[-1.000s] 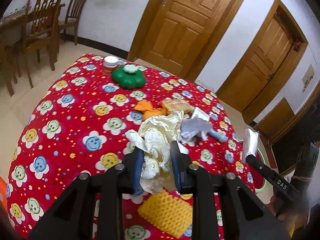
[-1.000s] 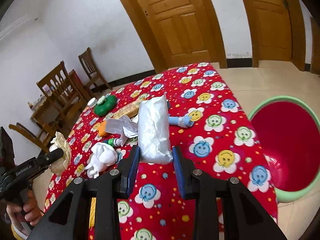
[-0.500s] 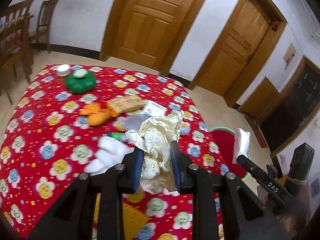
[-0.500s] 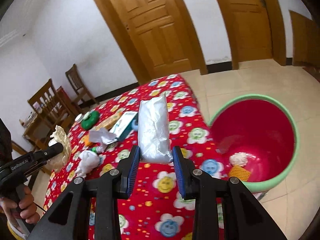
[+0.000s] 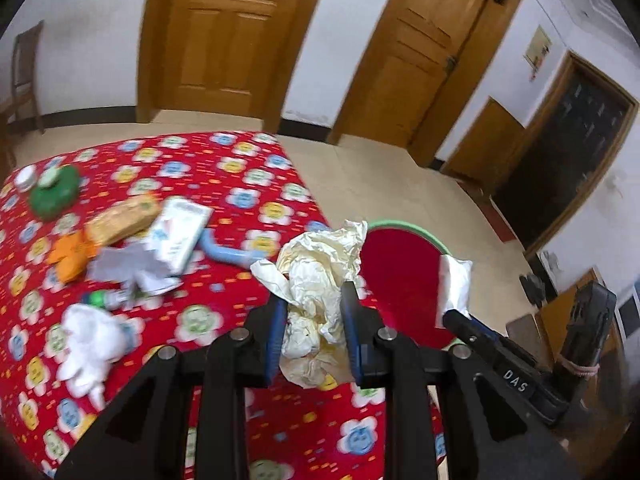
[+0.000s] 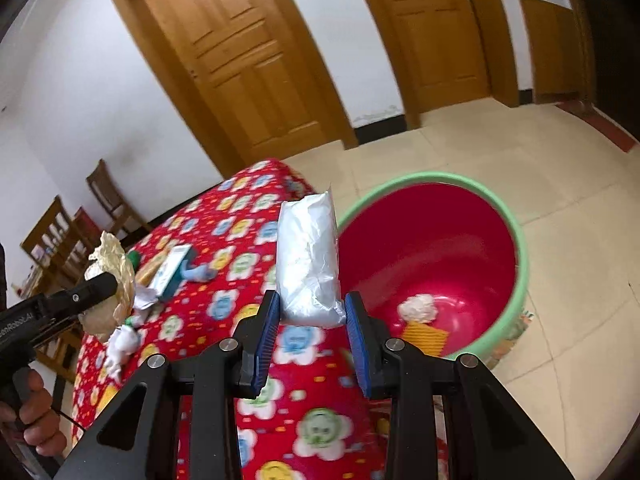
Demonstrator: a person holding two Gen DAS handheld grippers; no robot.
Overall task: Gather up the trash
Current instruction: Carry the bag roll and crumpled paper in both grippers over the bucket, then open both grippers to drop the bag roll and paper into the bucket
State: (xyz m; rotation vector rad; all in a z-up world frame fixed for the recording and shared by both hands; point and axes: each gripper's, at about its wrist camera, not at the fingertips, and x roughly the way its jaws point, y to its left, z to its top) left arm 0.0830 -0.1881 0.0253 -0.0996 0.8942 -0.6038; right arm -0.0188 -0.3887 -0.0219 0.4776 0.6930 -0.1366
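Two grippers, both loaded: left gripper (image 5: 313,334) pinches crumpled cream paper wad (image 5: 316,280) over tablecloth (image 5: 224,320) edge; right gripper (image 6: 312,334) clamps white plastic pouch (image 6: 308,264) beside red bin w/ green rim (image 6: 516,304).

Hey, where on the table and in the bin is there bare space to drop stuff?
Bare cloth lies behind the white box toward the table's far corner. Crowded around the crumpled paper and white tissue. In the bin, only a white wad and yellow sponge sit near the front.
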